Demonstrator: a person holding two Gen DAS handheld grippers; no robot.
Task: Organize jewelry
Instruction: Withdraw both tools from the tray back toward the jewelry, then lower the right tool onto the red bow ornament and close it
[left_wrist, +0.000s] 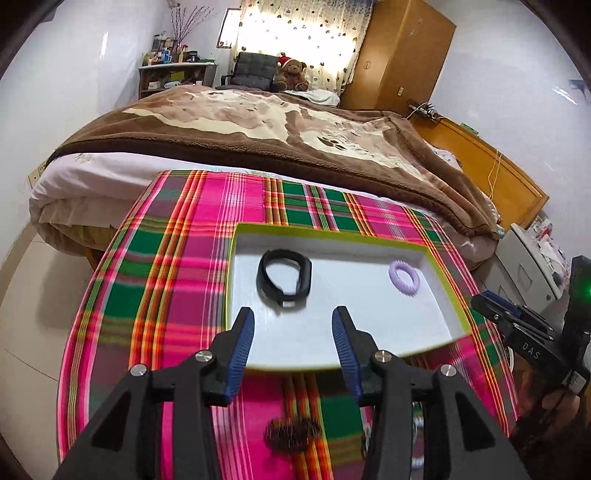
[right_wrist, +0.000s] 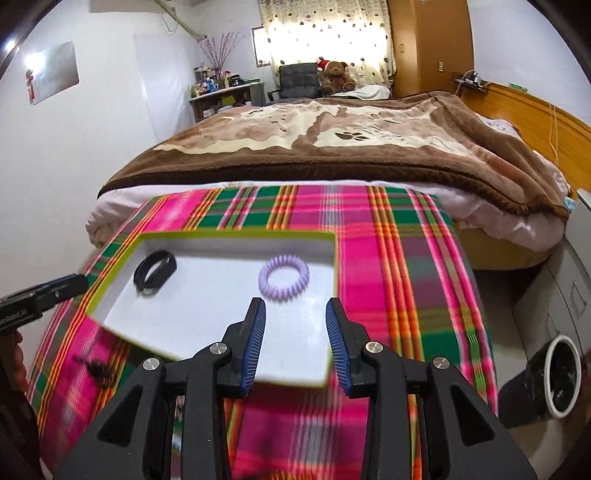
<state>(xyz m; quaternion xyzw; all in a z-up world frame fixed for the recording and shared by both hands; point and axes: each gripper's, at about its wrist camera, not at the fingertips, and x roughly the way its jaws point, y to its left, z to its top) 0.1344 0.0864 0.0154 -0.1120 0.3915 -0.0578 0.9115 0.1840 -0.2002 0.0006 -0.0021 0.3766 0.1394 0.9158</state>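
Black band (left_wrist: 284, 278) beyond left tool (left_wrist: 293, 334)

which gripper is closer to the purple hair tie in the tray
Right. The right gripper hangs open just short of the purple hair tie, which sits almost straight ahead. The left gripper faces the black band, with the hair tie off to its right.

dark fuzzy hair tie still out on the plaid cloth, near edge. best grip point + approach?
Take the dark hair tie across one side of its loop, coming from above with the open left gripper, which hangs nearest. It appears to lie flat on the plaid cloth outside the tray, so only a top-down pinch looks workable. It is blurred, so shape is uncertain.
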